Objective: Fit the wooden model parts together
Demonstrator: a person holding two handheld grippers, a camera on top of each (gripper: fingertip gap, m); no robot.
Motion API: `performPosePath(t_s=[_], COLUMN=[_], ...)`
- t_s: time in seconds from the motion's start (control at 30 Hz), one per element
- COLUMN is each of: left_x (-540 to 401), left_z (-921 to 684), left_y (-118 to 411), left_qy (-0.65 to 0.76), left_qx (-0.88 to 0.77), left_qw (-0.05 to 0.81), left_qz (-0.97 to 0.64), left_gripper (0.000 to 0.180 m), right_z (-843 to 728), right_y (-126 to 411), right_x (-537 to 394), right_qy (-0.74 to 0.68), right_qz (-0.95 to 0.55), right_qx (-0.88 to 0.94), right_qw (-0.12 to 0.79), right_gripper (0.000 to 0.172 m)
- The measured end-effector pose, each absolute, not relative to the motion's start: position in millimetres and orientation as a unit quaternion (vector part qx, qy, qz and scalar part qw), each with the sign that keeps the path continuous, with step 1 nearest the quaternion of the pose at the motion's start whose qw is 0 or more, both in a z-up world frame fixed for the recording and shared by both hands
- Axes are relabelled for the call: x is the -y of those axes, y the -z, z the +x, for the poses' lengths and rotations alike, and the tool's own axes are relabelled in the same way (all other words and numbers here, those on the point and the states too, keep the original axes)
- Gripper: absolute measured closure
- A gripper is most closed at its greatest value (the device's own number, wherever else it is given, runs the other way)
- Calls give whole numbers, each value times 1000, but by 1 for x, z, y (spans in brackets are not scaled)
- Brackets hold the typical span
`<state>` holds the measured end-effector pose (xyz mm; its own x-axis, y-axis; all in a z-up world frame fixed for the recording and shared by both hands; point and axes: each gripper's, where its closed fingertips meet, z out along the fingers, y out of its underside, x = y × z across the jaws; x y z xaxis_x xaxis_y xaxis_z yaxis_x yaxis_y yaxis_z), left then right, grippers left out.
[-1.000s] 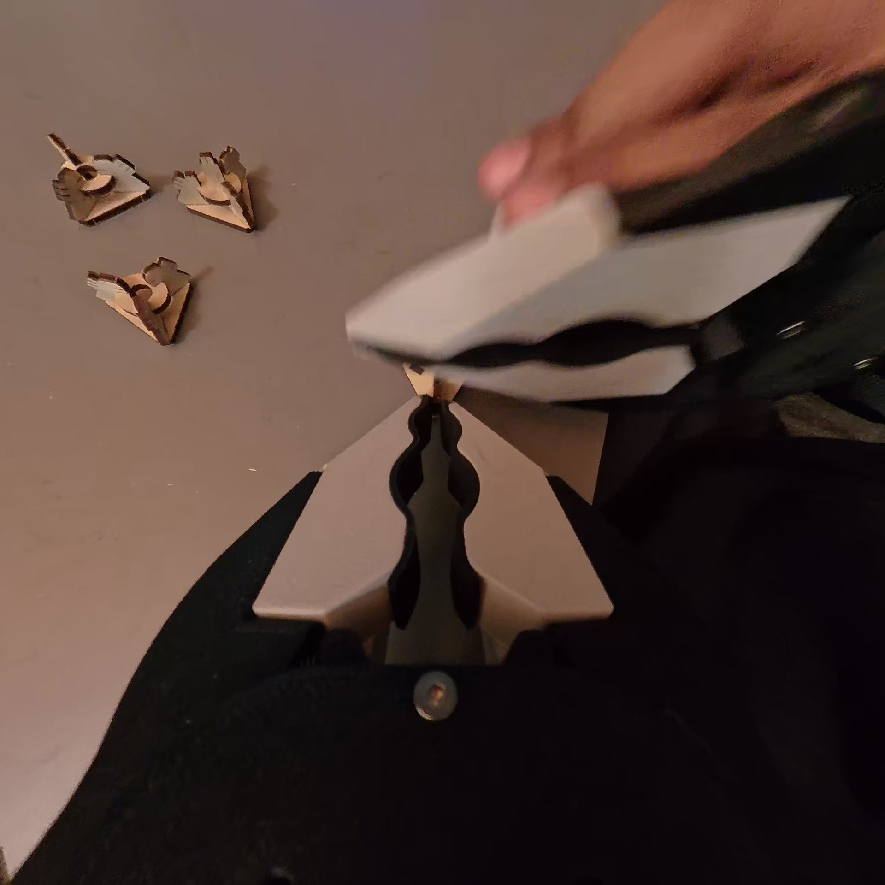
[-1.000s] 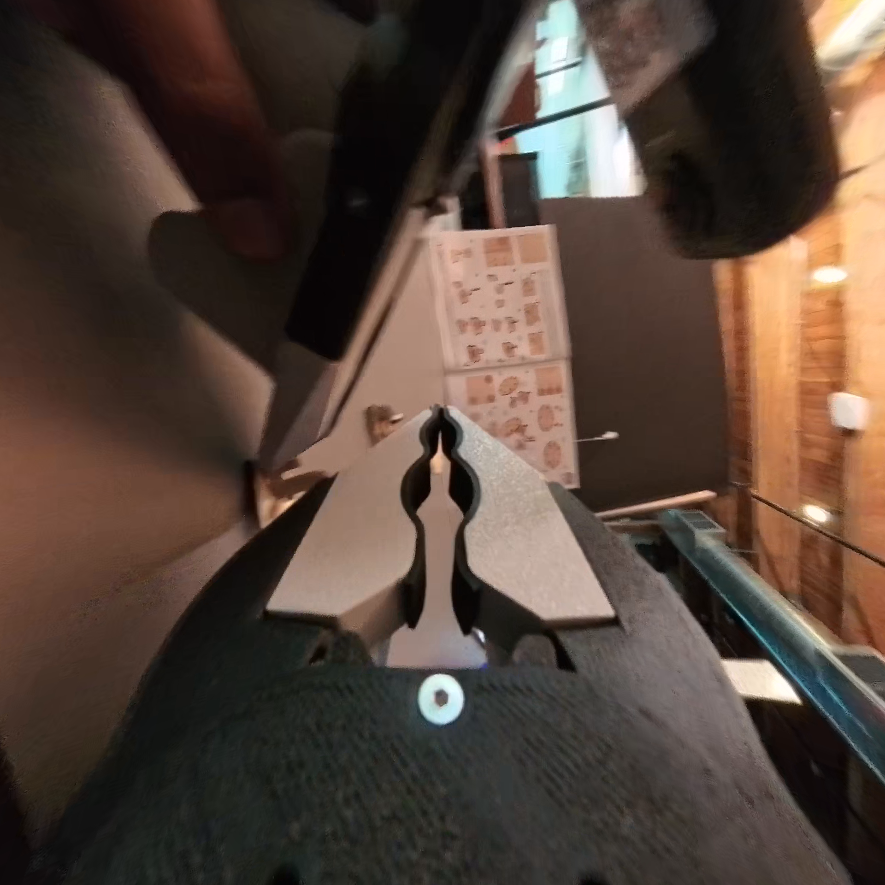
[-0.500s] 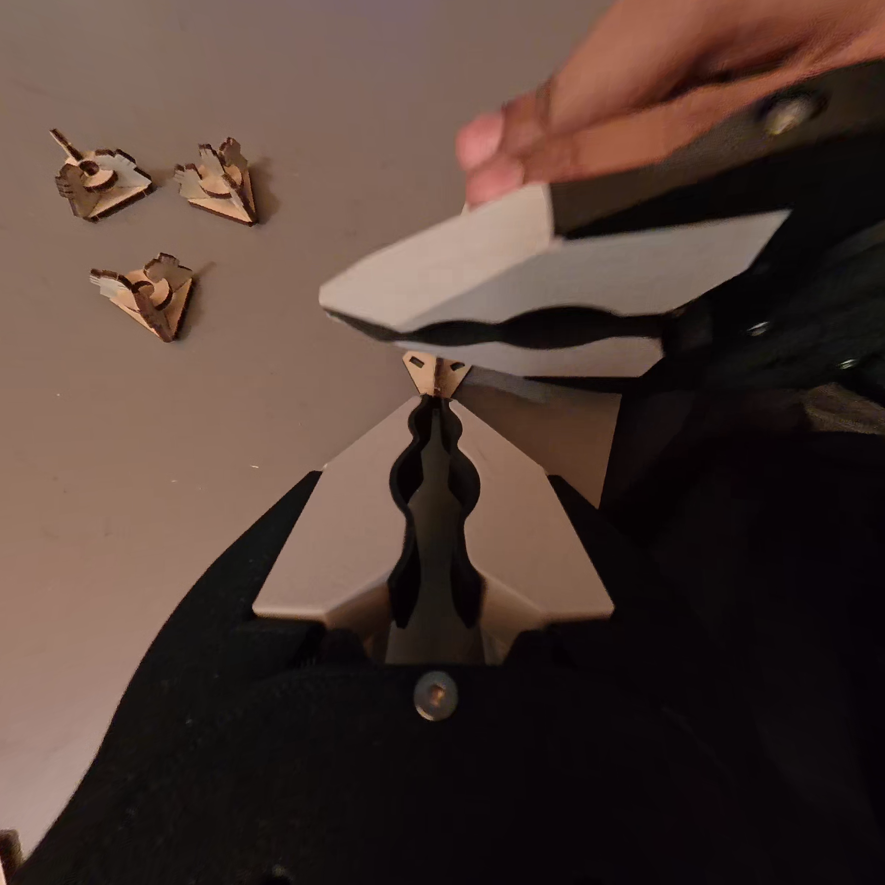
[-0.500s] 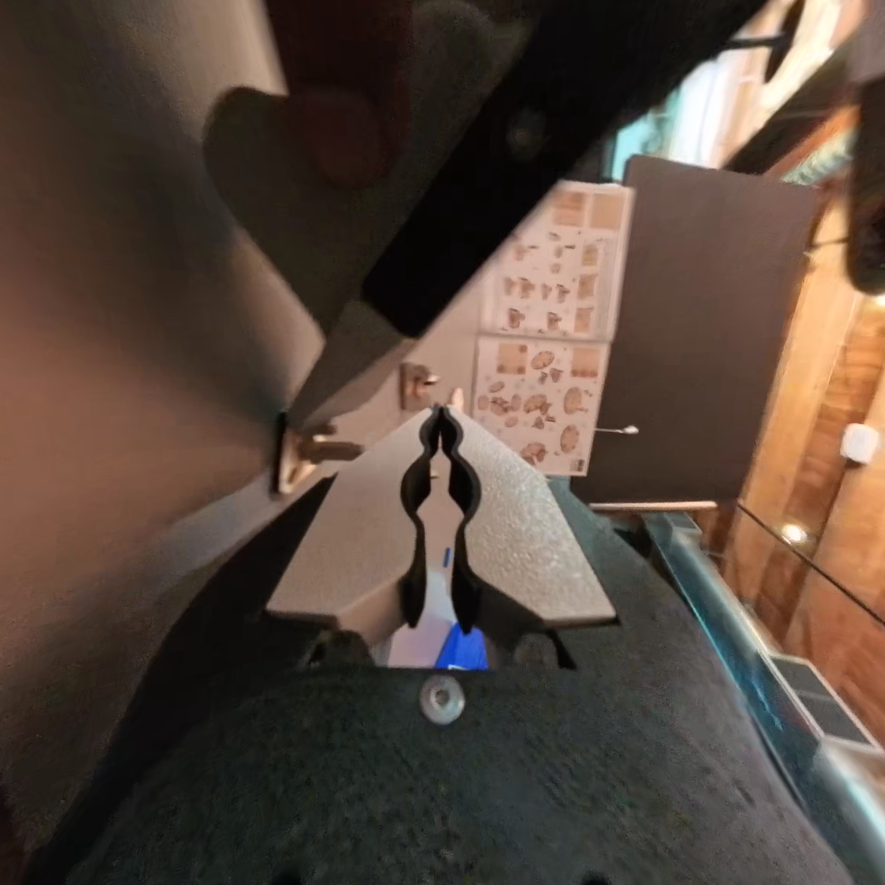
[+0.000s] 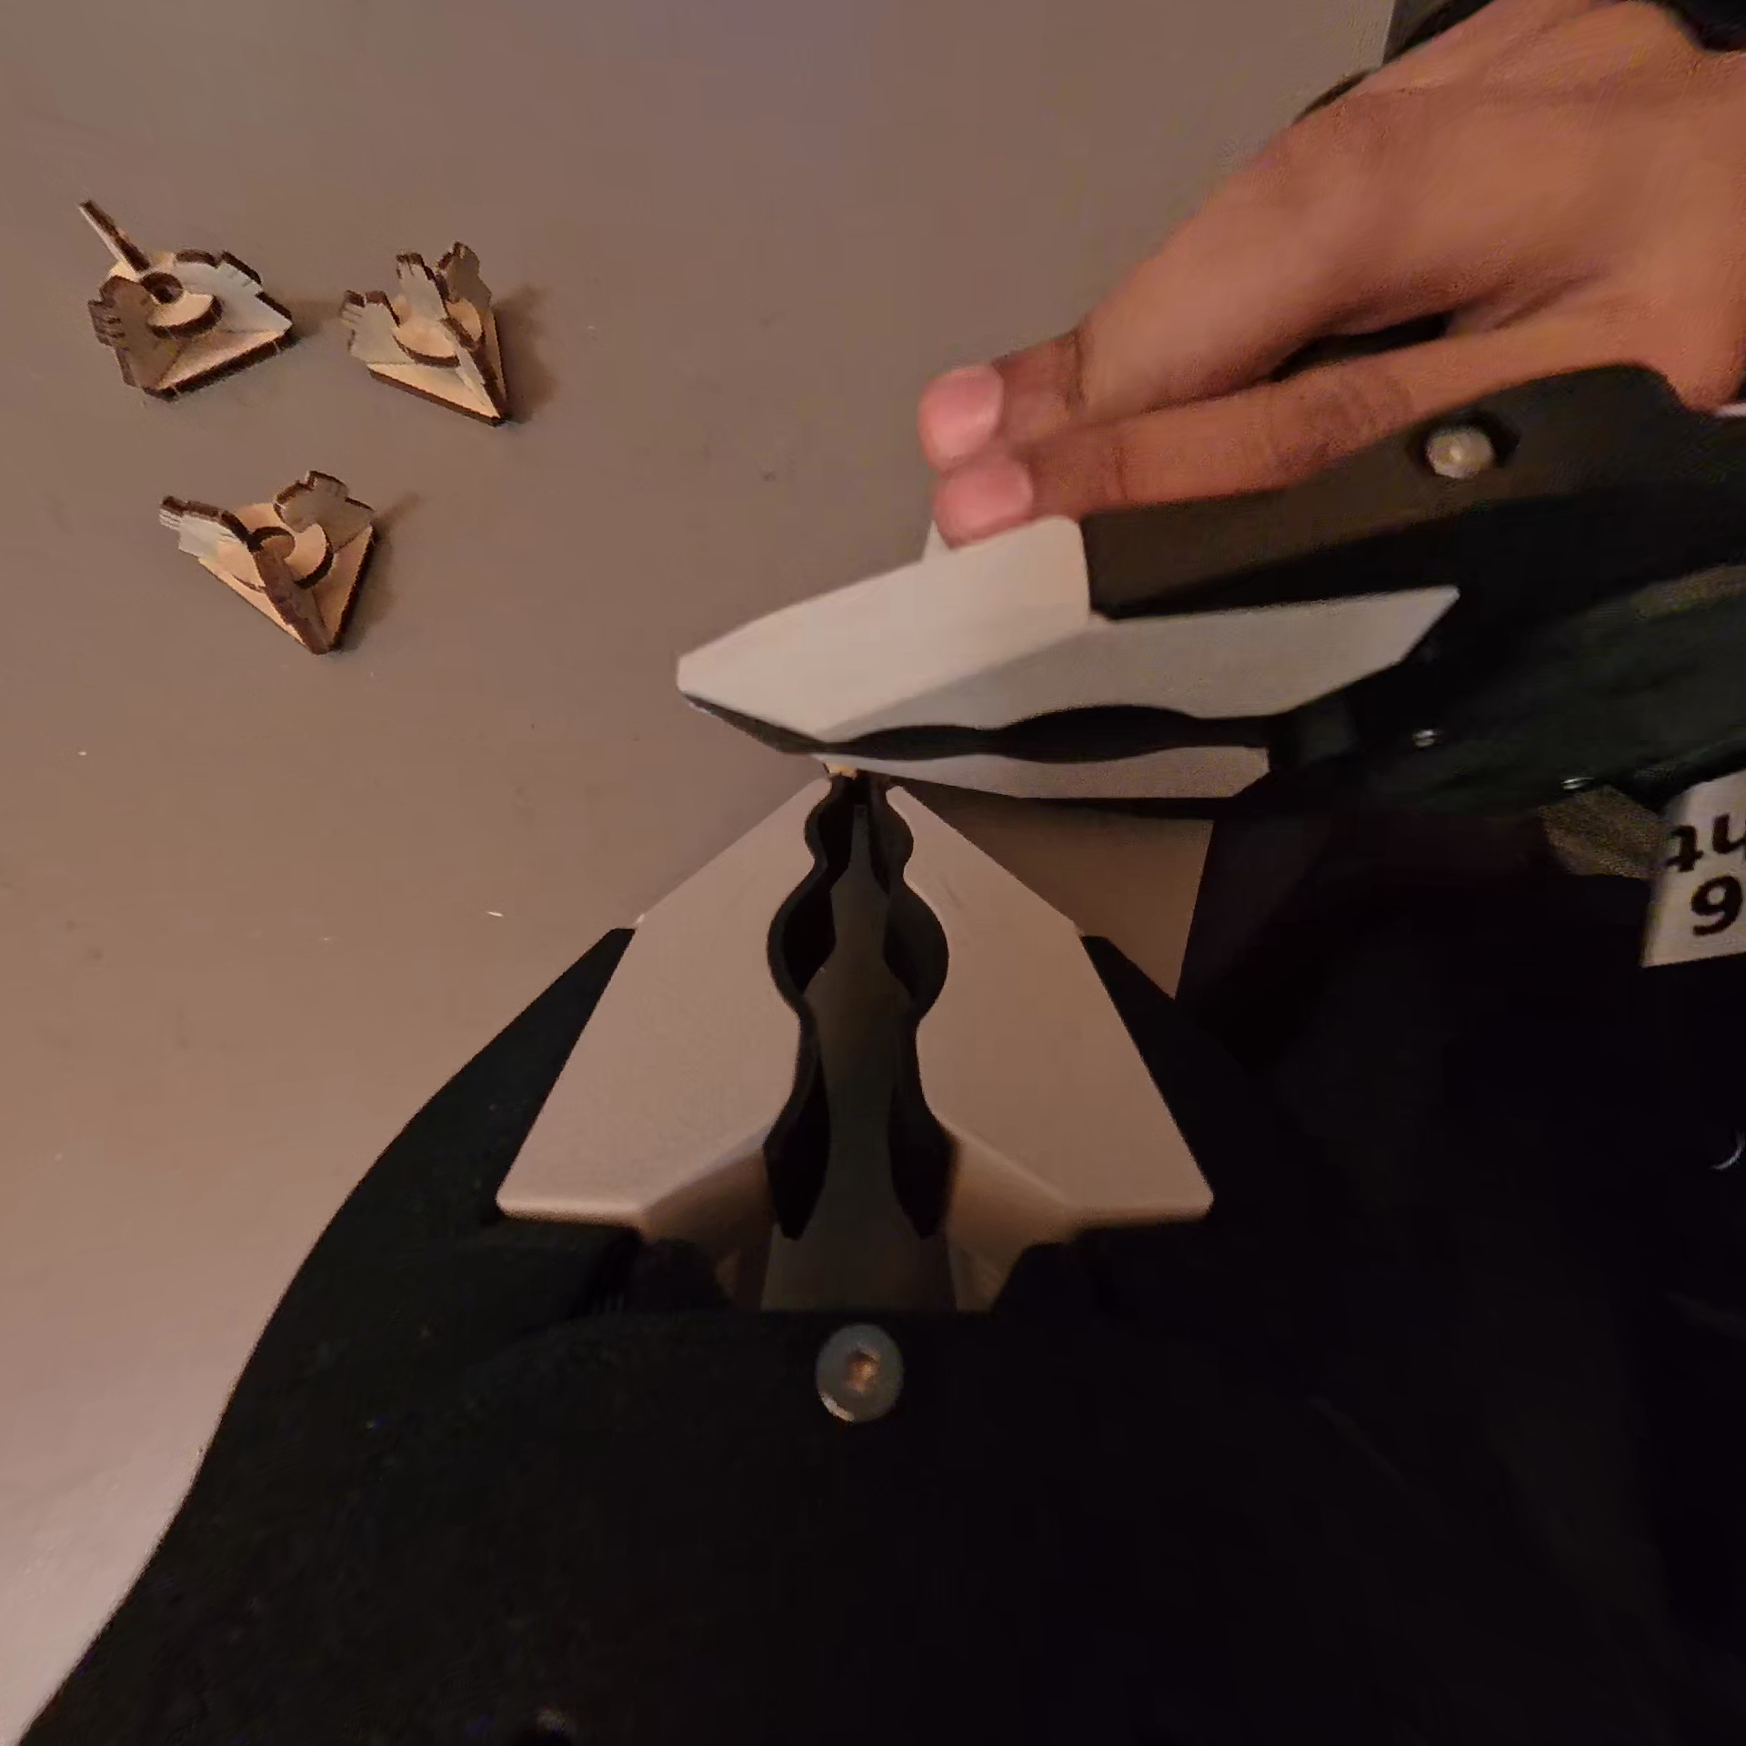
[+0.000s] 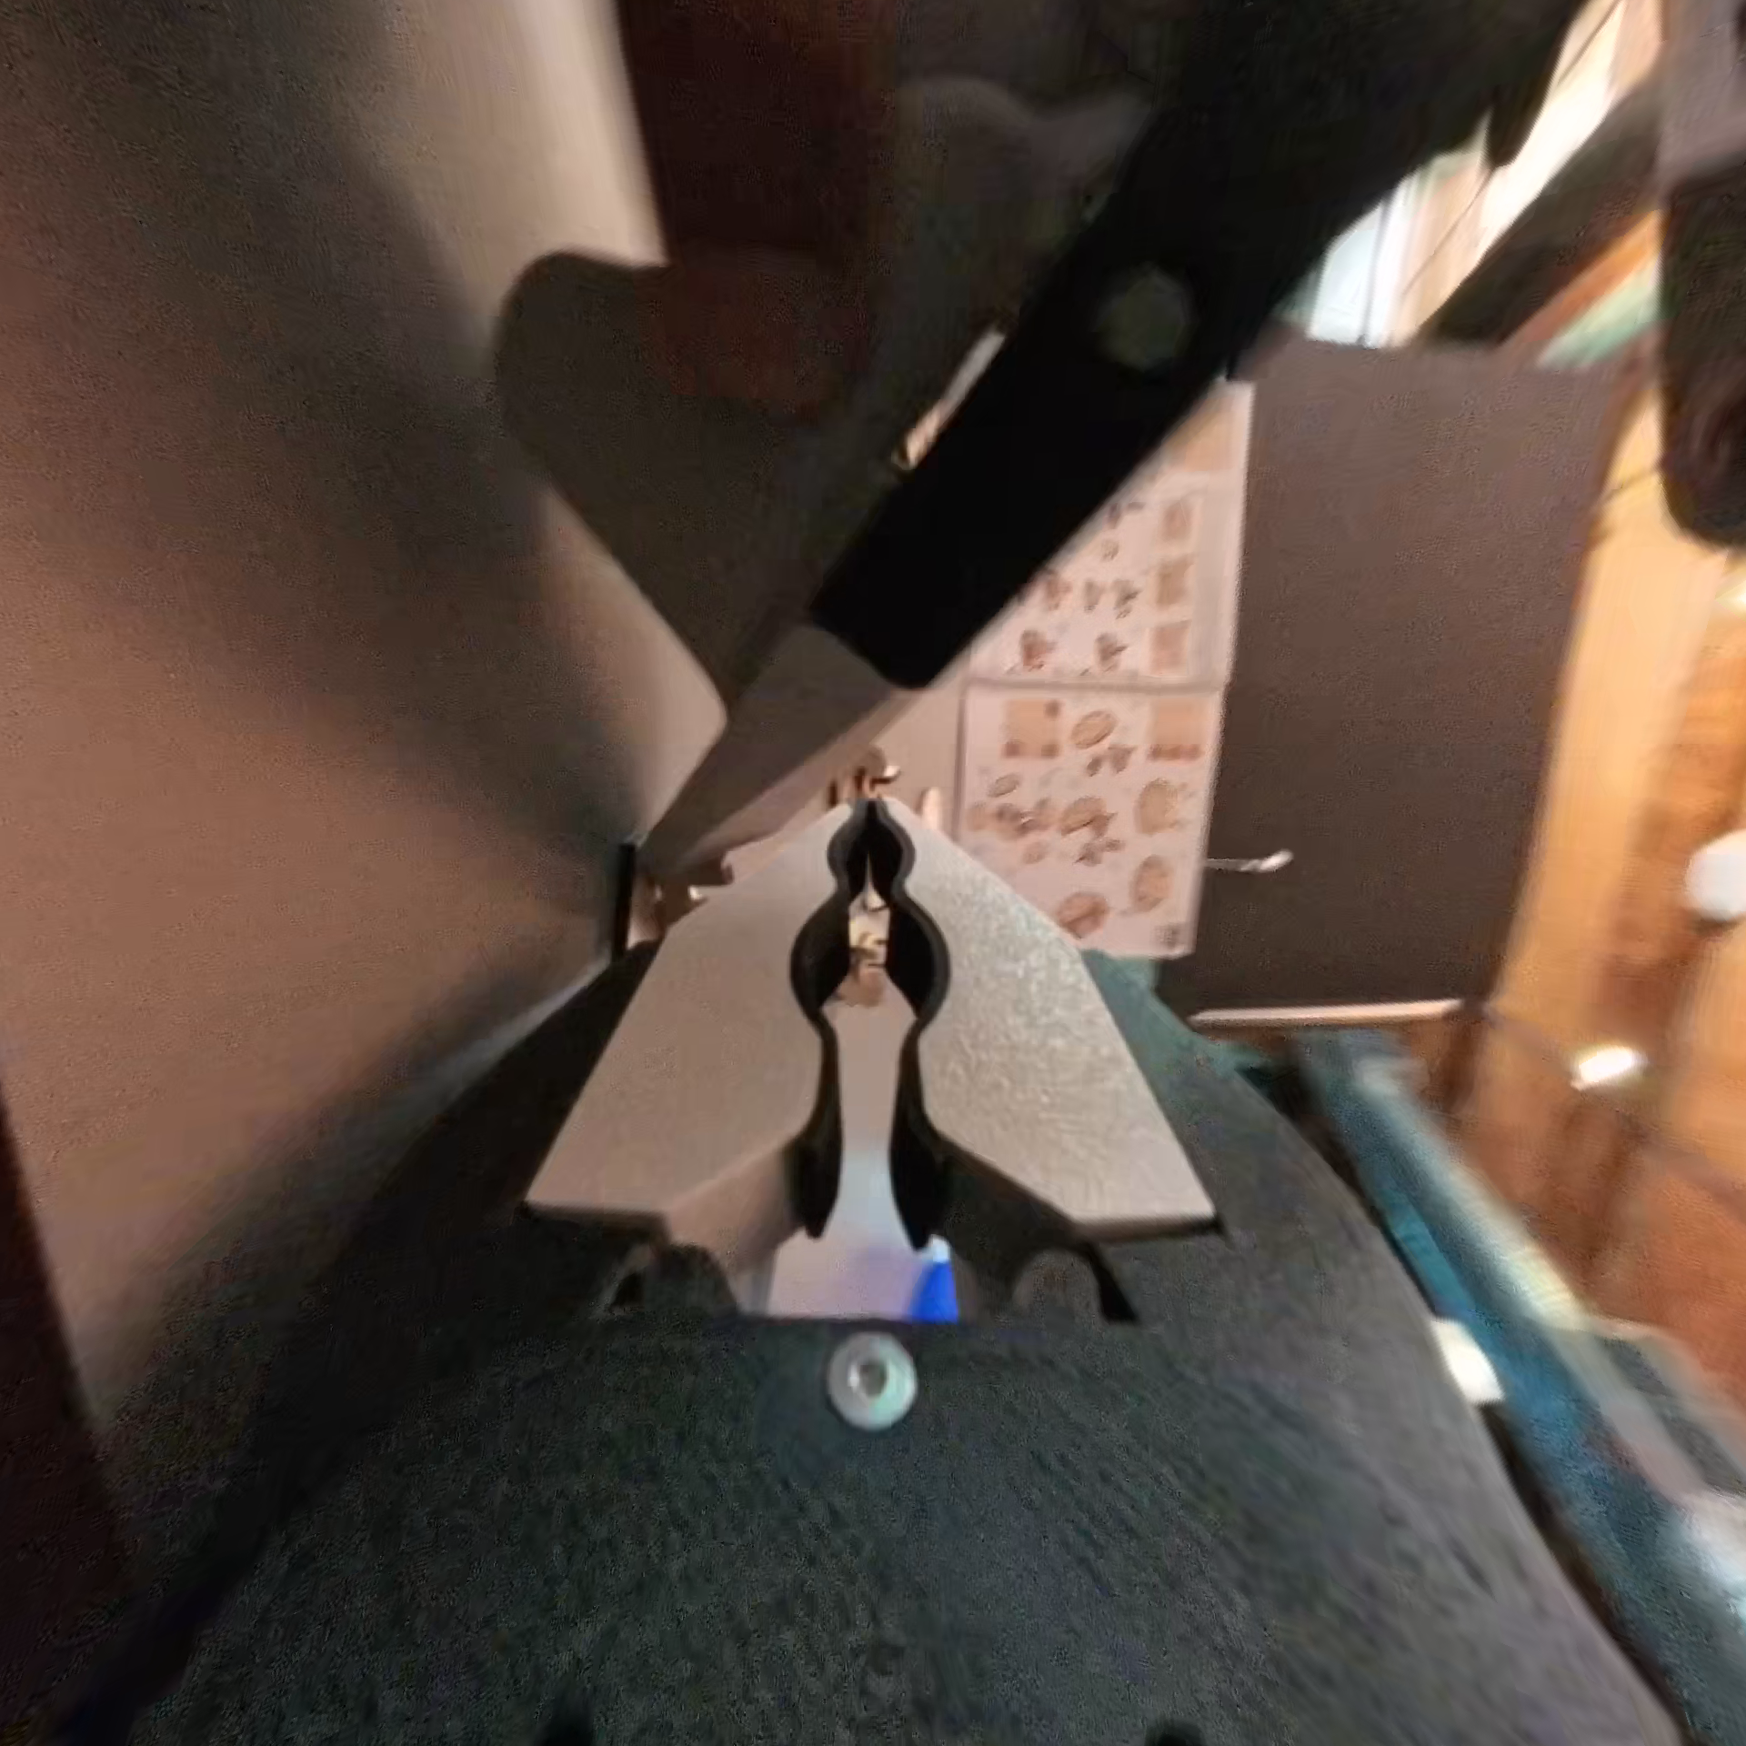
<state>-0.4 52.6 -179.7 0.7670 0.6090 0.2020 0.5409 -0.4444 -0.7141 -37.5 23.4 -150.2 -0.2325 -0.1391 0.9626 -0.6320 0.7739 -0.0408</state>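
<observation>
Wooden pieces (image 5: 194, 307) sit at our far left on the grey table (image 5: 661, 236): three small laser-cut assemblies, pale plywood with dark burnt edges, each a wedge with notched fins slotted in; a second (image 5: 430, 331) lies beside the first and a third (image 5: 274, 557) nearer to us. Moving right, our left gripper (image 5: 853, 789) has its jaws nearly together on a small pale wooden piece (image 5: 839, 773), of which only a sliver shows past the tips. Straight across those tips lies our right gripper (image 5: 756, 732), jaws shut, hiding most of that piece; what it pinches, if anything, we cannot tell. A hand (image 5: 1370, 312) grips it from the right. In the right wrist view, printed sheets (image 6: 1086, 756) hang on a dark board (image 6: 1398, 661) behind, blurred.
</observation>
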Motion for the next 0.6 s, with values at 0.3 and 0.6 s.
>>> performPosePath(t_s=[0.3, 0.6], left_x=[-53, -53], left_z=[-1, 0], left_y=[180, 180], left_qy=[-43, -44], left_qx=[339, 340], left_qw=[404, 404], left_qz=[-849, -848], left_gripper=[176, 176], right_z=[-47, -95], right_y=[24, 12], right_x=[-25, 0], right_qy=[-607, -742], right_qz=[-87, -282], right_qx=[683, 586], right_qw=[396, 160], right_gripper=[172, 172])
